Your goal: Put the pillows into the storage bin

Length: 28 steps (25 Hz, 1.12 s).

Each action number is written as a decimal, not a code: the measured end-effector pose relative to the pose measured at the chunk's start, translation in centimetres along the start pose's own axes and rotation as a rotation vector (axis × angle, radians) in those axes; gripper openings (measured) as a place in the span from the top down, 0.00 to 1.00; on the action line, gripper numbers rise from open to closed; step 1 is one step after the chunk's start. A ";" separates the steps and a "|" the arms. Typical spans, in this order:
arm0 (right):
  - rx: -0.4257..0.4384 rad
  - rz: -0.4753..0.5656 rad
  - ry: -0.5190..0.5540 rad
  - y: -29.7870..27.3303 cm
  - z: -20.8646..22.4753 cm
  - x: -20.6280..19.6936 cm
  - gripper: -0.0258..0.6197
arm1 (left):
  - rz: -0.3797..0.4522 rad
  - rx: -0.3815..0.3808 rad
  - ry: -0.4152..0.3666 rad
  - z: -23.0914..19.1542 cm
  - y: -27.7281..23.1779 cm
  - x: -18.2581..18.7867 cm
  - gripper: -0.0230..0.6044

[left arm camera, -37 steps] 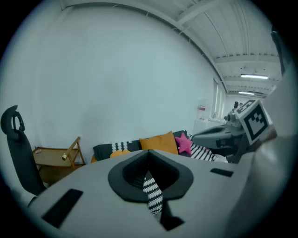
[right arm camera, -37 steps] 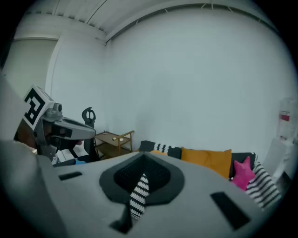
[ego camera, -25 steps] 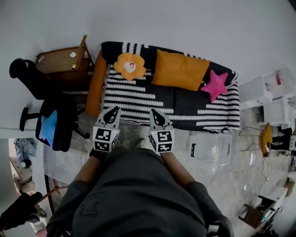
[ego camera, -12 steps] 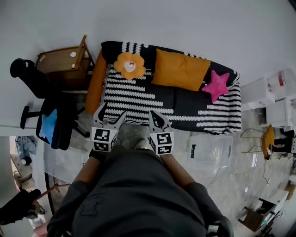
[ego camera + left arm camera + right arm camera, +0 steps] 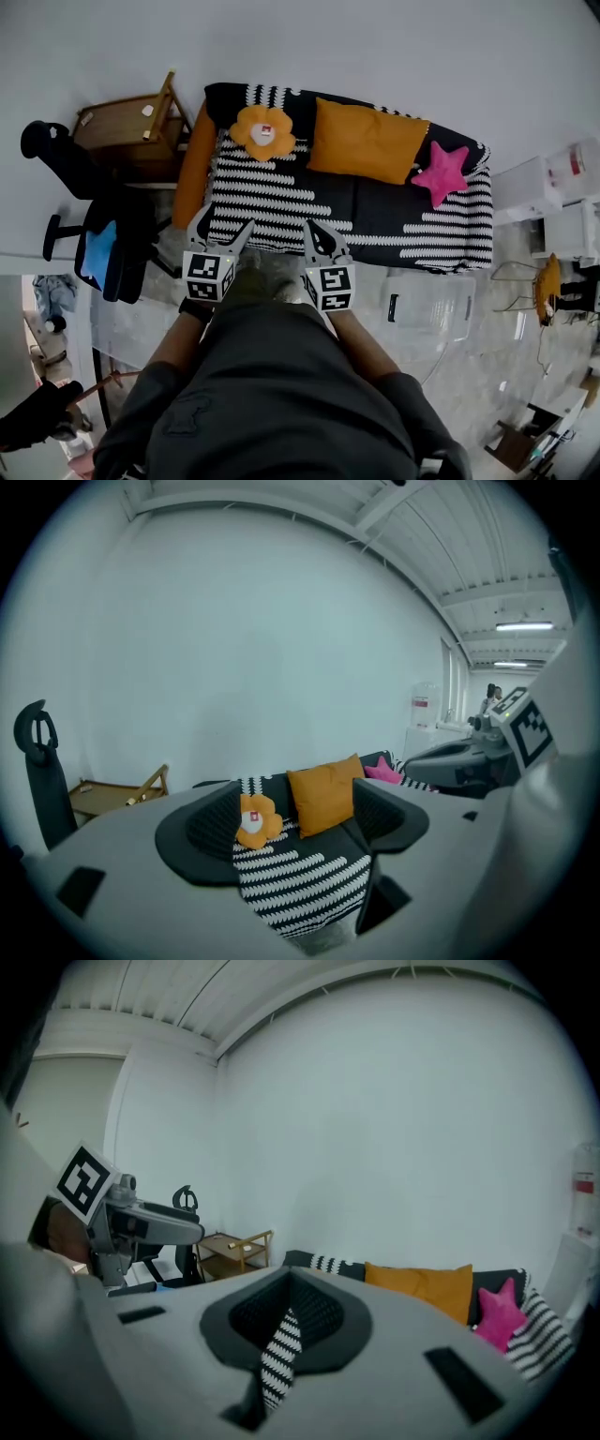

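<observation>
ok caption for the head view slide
Empty left tool just opened, right tool shut, before striped sofa with flower pillow, orange pillow, star pillow; clear bin nearby.

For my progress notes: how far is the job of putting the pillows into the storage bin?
Done: nothing yet; the clear storage bin on the floor looks empty. In hand: nothing; the left gripper has just opened its fingers with nothing between them, and the right gripper is shut and empty. Left: the flower pillow, orange pillow and star pillow all lie on the sofa.
</observation>
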State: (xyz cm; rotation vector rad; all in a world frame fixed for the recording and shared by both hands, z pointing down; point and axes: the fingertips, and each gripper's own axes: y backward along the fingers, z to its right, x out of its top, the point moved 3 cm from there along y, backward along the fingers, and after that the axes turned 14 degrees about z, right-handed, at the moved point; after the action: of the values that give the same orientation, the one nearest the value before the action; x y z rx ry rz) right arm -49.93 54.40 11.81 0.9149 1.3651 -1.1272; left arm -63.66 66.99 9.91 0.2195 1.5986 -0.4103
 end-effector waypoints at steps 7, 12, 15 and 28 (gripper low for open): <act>-0.007 0.009 0.020 -1.5 1.1 0.4 0.96 | 0.004 -0.014 0.004 -1.3 -3.5 -0.2 0.37; -0.008 -0.019 0.029 -3.7 2.2 0.0 0.96 | -0.017 -0.027 0.014 -3.2 -7.5 -1.3 0.37; -0.008 -0.049 0.027 -6.0 2.7 -0.4 0.96 | -0.039 -0.035 0.025 -5.2 -10.6 -2.5 0.37; -0.016 -0.213 -0.019 -21.7 8.1 -4.6 0.96 | -0.194 -0.051 0.062 -17.2 -29.4 -10.6 0.37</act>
State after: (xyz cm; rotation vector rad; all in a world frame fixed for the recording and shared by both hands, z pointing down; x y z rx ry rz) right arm -68.17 41.40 19.49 0.7590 1.4798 -1.2802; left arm -90.01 47.99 24.61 0.0382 1.6954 -0.5158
